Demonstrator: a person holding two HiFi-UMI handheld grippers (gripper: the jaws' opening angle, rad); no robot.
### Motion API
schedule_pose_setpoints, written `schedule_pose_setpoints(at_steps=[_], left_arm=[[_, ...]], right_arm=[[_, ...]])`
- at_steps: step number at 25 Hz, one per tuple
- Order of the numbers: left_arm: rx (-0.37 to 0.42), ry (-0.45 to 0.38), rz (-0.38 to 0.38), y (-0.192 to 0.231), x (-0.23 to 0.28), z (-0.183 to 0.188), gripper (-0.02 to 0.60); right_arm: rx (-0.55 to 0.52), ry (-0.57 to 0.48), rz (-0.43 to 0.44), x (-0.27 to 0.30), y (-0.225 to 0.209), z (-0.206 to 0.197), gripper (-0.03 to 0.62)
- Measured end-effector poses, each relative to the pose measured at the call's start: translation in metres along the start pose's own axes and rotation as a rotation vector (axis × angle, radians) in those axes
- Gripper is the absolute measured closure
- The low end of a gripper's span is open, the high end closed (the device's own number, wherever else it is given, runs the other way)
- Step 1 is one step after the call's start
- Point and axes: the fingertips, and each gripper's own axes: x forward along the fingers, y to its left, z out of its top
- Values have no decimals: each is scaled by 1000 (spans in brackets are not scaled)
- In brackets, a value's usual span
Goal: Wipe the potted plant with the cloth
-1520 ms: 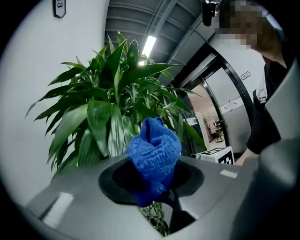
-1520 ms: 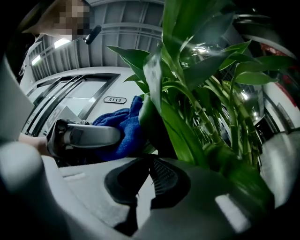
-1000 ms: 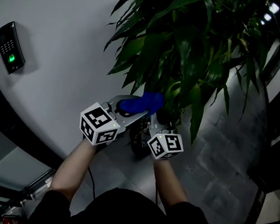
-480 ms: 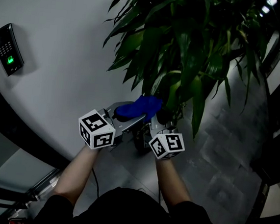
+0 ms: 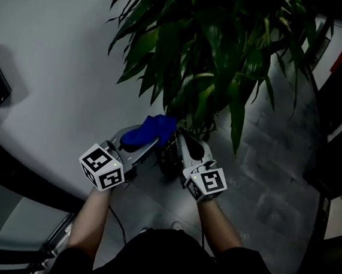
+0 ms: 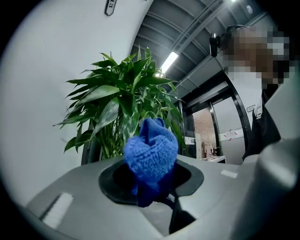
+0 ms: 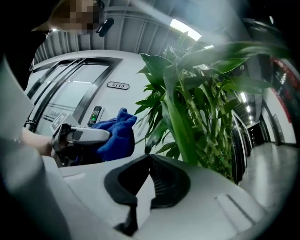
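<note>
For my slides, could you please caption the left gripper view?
Left gripper clamps a bunched blue cloth, potted plant just ahead.

The right gripper (image 7: 149, 156) has its jaws closed tip to tip on nothing, just before the potted plant's (image 7: 187, 117) green leaves, while at left the left gripper (image 7: 101, 136) clamps a blue cloth (image 7: 117, 138).

cloth (image 5: 150, 131) left of plant (image 5: 210, 59), wall (image 5: 59, 50) farther left

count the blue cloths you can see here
1. The blue cloth is bunched between the jaws of the left gripper, close to the lower leaves of the potted plant. The right gripper holds none.
</note>
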Motion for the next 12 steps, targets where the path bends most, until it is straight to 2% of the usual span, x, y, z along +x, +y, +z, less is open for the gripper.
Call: schedule_pose_setpoints(at_steps=[8, 10, 12], left_arm=[[42, -61, -79, -30, 6, 19, 430], [66, -69, -94, -41, 12, 27, 430], [108, -77, -98, -53, 19, 39, 430]], right_arm=[[-69, 122, -154, -65, -46, -23, 591], [-49, 162, -209, -80, -72, -33, 591], [-1, 139, -254, -83, -101, -29, 591]])
